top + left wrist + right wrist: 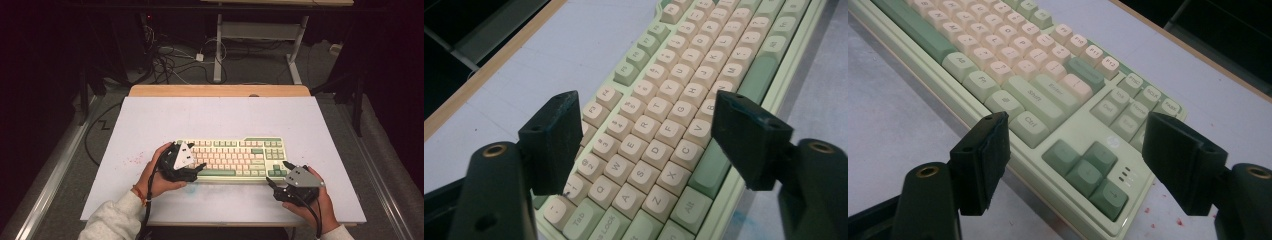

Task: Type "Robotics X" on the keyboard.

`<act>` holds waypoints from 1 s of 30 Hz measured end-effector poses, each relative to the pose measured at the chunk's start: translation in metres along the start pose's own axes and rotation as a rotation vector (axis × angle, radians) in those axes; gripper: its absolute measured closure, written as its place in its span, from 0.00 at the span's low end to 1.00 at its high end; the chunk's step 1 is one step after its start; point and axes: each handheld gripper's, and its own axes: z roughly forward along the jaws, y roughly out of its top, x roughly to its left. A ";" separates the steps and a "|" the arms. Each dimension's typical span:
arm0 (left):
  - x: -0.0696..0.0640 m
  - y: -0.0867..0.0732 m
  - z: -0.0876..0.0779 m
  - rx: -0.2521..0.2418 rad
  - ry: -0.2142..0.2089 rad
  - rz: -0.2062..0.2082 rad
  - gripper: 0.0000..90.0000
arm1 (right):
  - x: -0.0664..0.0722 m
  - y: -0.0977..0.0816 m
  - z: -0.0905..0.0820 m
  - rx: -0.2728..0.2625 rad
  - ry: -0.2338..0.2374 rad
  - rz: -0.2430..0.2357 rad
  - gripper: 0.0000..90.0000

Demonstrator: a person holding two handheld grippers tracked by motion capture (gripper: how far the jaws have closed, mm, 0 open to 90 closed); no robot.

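Observation:
A pale green keyboard (232, 155) with cream and green keys lies across the middle of the white table top (215, 115). My left gripper (196, 156) hangs over its left end, jaws spread wide with nothing between them. In the left gripper view the left gripper (646, 120) frames the letter keys of the keyboard (704, 50) without touching them. My right gripper (277, 171) sits off the keyboard's front right corner, open. The right gripper view shows the right gripper (1078, 130) with its jaws either side of the arrow keys (1088, 170) on the keyboard (1013, 55), holding nothing.
A wooden strip (220, 90) borders the table's far edge. Behind it, cables (165, 55) lie on the floor by the white legs of another desk (218, 50). Small red specks (132, 161) mark the surface left of the keyboard. Bare table top lies beyond the keyboard.

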 end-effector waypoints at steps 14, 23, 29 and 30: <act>0.004 -0.026 -0.018 0.018 0.054 0.000 0.21 | -0.003 0.001 0.000 0.006 0.005 0.009 0.34; 0.002 -0.042 -0.026 0.045 0.075 -0.008 0.21 | -0.009 0.006 -0.001 0.004 0.050 0.035 0.58; 0.000 -0.053 -0.032 0.062 0.072 -0.025 0.21 | -0.013 0.014 0.001 0.031 0.110 0.027 0.80; -0.001 -0.054 -0.033 0.067 0.071 -0.028 0.21 | -0.013 0.016 0.001 0.033 0.122 0.023 0.83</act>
